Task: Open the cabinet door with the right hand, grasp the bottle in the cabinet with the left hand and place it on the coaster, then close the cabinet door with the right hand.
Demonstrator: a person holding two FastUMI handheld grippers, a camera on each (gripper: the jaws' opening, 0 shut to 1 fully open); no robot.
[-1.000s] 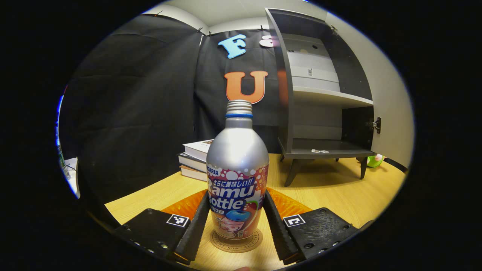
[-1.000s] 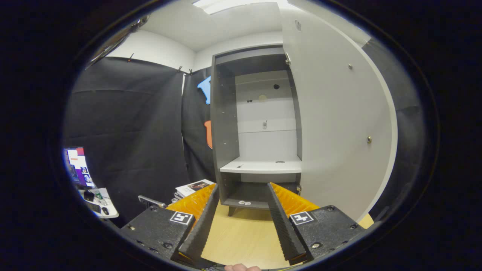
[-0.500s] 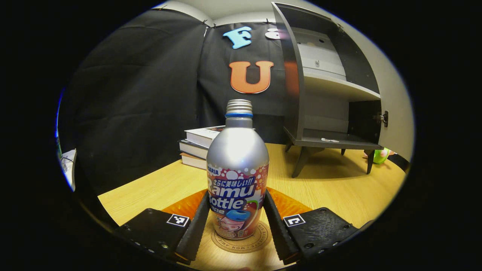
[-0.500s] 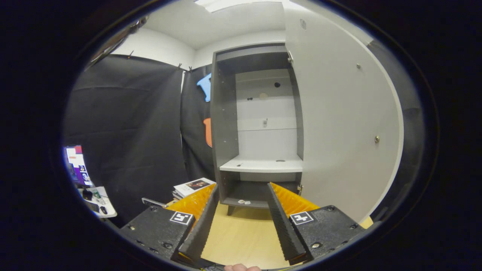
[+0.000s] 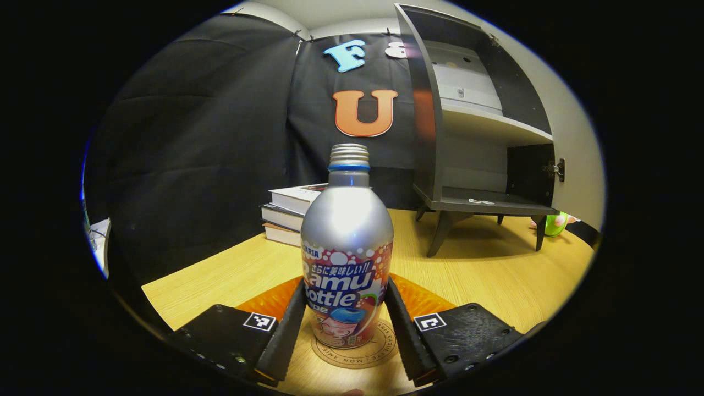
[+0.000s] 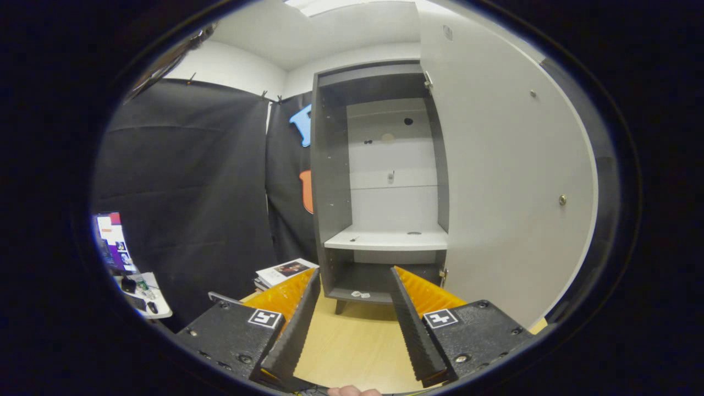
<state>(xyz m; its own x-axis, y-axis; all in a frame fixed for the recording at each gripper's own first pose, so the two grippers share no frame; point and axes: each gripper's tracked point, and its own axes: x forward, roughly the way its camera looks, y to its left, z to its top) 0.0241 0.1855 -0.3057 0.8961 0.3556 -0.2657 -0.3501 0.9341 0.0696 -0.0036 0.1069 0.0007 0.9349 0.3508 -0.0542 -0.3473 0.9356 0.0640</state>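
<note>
A silver bottle (image 5: 346,247) with a colourful label stands upright on a round brown coaster (image 5: 379,349) on the wooden table (image 5: 484,264). My left gripper (image 5: 345,287) is shut on the bottle's lower body, one finger against each side. The dark grey cabinet (image 5: 429,110) stands behind it to the right with its shelves bare. In the right gripper view the cabinet (image 6: 330,192) faces me with its white door (image 6: 506,192) swung wide open to the right. My right gripper (image 6: 355,272) hangs open in front of the cabinet, apart from the door, with nothing between its fingers.
A stack of books (image 5: 289,212) lies behind the bottle, left of the cabinet, and is seen too as the books (image 6: 286,269) in the right gripper view. A small green object (image 5: 553,224) sits past the cabinet's right leg. A side table with a monitor (image 6: 113,242) stands far left.
The bottle has come down a little onto the coaster, which now shows more around its base. My right gripper has drifted slightly, still open; the door is unmoved.
</note>
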